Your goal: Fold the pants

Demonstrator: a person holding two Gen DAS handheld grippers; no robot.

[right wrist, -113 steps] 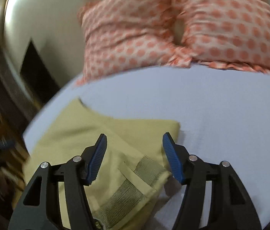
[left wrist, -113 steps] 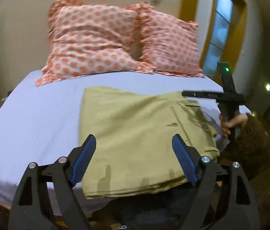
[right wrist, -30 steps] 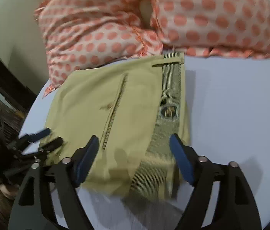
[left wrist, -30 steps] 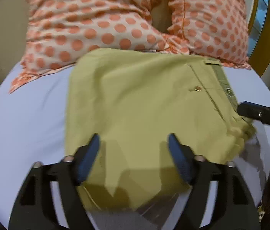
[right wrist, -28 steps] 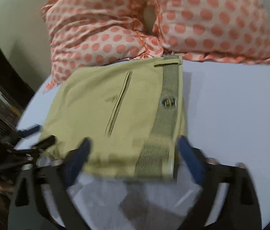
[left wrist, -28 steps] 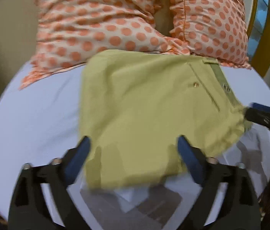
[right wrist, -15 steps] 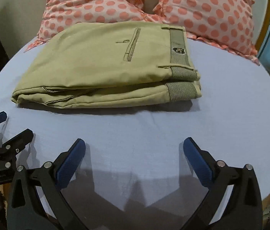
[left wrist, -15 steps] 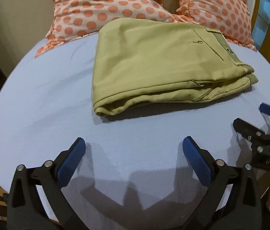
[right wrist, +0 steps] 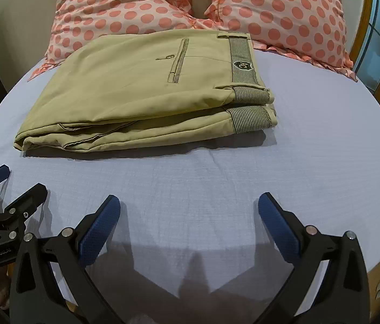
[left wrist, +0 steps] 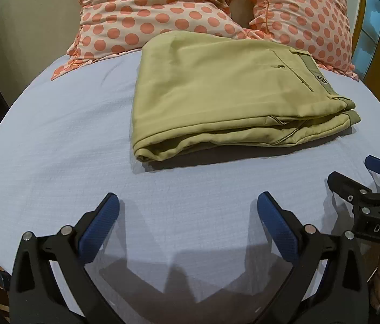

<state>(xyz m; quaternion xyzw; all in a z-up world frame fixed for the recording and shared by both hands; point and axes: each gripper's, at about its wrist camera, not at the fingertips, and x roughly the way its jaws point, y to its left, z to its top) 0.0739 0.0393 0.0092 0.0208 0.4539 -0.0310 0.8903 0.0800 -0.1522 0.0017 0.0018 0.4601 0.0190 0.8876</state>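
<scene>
The khaki pants [left wrist: 227, 89] lie folded in a flat rectangular stack on the light blue bed sheet [left wrist: 60, 140], just in front of the pillows. The striped waistband with a badge is on the right side; the pants also show in the right wrist view [right wrist: 141, 89]. My left gripper [left wrist: 187, 202] is open and empty, low over the sheet, well short of the pants. My right gripper [right wrist: 188, 202] is open and empty too, beside the left one. Each gripper shows in the other's view, the right one [left wrist: 357, 175] and the left one [right wrist: 17, 183].
Two white pillows with orange dots [left wrist: 163, 10] [right wrist: 284, 8] lean against the wall behind the pants. The bed's near edge curves off below both grippers. A window with a wooden frame [right wrist: 376, 37] is at the right.
Both grippers let go of the pants and pulled back toward the near edge of the bed. The folded stack now rests alone near the pillows. In the last half second little moved.
</scene>
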